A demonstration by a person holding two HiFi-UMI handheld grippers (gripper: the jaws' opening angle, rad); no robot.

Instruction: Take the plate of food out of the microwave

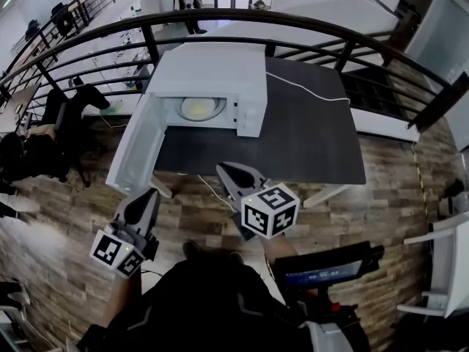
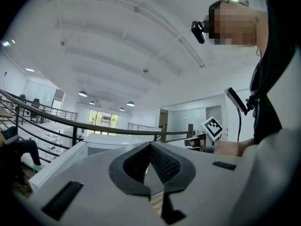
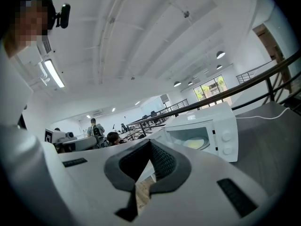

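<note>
Tabletop (image 1: pixel 308 138) microwave (image 1: pixel 212 68) plate (image 1: pixel 199 108) beyond jaws

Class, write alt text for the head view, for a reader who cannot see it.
A white microwave stands on a dark table, its door swung open at the picture's left and a plate of food inside. Short of the table, the person holds the left gripper and right gripper, both shut and empty.

Cavity: microwave (image 1: pixel 220 68) mouth stands open toward the person, with the plate (image 1: pixel 199 108) on its floor.
Left side: door (image 1: pixel 139 149) swung out past the tabletop (image 1: pixel 308 141) edge, barring that flank.
Right side: bare tabletop, crossed by a thin cable (image 1: pixel 308 89).
</note>
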